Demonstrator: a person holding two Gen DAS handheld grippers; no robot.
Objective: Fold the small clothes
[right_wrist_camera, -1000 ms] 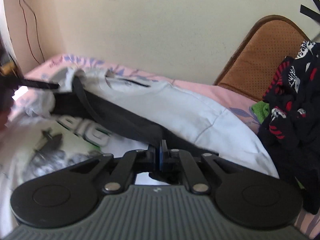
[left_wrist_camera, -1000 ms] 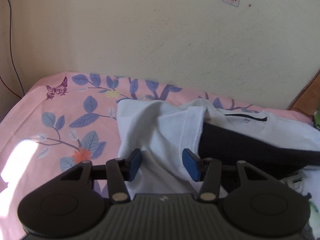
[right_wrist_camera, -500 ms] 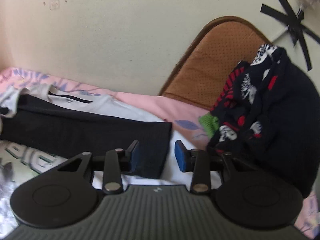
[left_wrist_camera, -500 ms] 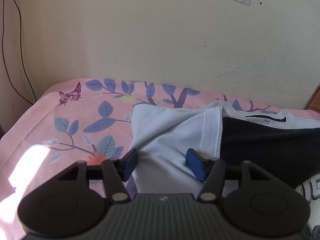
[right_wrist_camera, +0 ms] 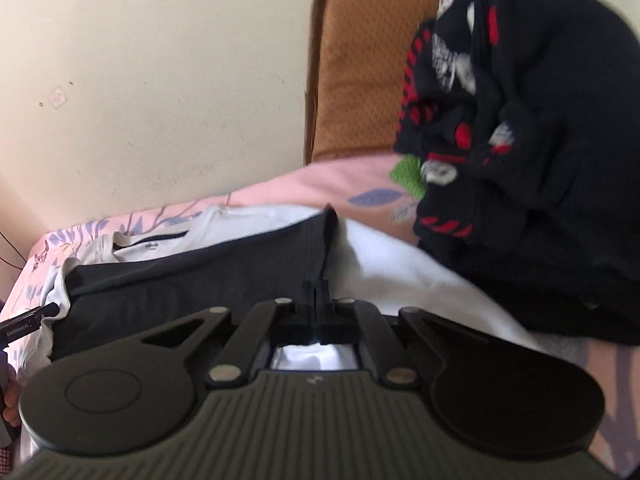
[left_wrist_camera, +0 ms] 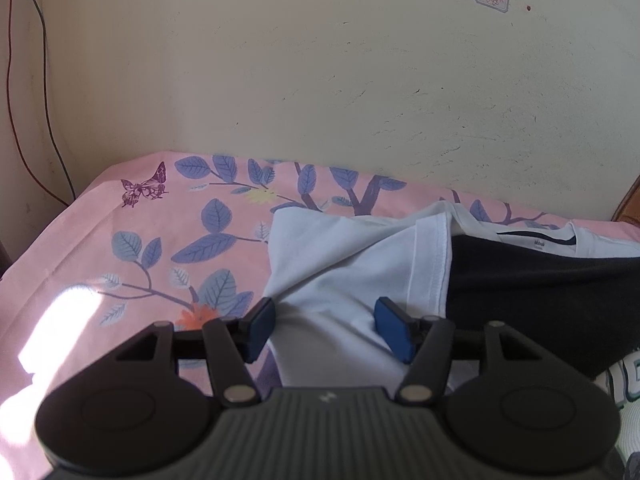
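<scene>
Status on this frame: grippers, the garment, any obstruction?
Left gripper open over white T-shirt. Right gripper shut at dark garment edge, grip unclear. Dark clothes pile crowds the right.

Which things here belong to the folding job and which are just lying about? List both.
In the job:
- white T-shirt
- dark garment laid across it
- left gripper, open over the shirt
- right gripper, shut at the dark garment's edge

Lying about:
- pile of dark patterned clothes
- brown cushion
- floral bedsheet
</scene>
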